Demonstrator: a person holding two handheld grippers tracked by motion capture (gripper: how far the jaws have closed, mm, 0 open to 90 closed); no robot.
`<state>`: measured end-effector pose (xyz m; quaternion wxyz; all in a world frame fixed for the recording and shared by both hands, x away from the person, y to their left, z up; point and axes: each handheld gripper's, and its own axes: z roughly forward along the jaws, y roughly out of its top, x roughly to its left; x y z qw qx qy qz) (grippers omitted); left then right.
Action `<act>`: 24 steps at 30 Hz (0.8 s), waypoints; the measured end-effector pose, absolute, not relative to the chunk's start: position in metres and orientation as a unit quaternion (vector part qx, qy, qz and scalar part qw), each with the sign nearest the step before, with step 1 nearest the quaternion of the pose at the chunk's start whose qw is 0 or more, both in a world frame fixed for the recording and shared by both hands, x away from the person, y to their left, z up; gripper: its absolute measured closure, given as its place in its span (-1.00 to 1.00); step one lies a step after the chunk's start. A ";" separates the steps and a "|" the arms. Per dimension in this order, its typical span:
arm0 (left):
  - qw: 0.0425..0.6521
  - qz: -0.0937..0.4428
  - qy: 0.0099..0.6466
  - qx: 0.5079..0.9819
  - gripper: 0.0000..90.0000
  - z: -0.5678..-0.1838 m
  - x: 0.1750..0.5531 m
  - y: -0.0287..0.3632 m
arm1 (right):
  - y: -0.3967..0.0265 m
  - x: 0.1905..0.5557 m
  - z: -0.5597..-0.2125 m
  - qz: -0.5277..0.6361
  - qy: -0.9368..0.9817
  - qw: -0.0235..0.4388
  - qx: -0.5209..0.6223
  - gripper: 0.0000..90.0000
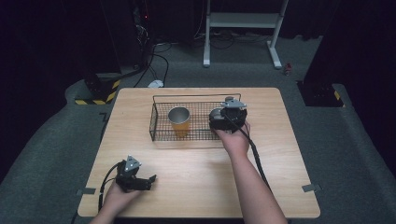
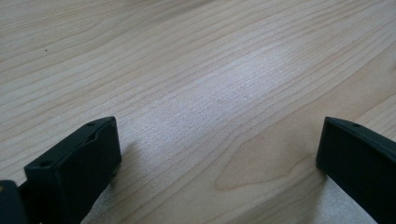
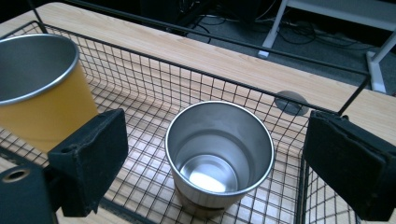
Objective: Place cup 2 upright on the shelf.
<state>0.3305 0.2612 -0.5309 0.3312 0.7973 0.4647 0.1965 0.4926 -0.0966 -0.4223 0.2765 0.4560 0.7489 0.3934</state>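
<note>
A black wire basket (image 1: 196, 96) stands at the table's back middle. Inside its left half a yellow cup (image 1: 179, 120) with a steel interior stands upright. In the right gripper view a plain steel cup (image 3: 219, 154) stands upright on the basket floor (image 3: 140, 98), right of the yellow cup (image 3: 37, 93). My right gripper (image 1: 227, 119) hovers over the basket's right half, covering that steel cup in the high view. It is open (image 3: 217, 135), jaws wide on either side of the steel cup and apart from it. My left gripper (image 1: 148, 182) rests open near the front left, over bare wood (image 2: 217, 140).
The wooden table (image 1: 196, 186) has bare room in front of the basket. A round grommet (image 3: 290, 101) sits in the tabletop just beyond the basket. On the floor behind stand a white frame (image 1: 243, 21), cables (image 1: 154, 56) and a yellow-black striped base (image 1: 100, 91).
</note>
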 end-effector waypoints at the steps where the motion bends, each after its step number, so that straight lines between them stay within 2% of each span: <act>1: 0.331 0.197 0.465 0.798 -1.00 -0.531 0.330 0.261 | -0.098 0.490 -0.422 0.396 0.748 0.275 0.456 -0.85; 24: 0.330 0.198 0.463 0.798 -1.00 -0.531 0.330 0.262 | -0.132 0.435 -0.430 0.393 0.741 0.283 0.466 -0.84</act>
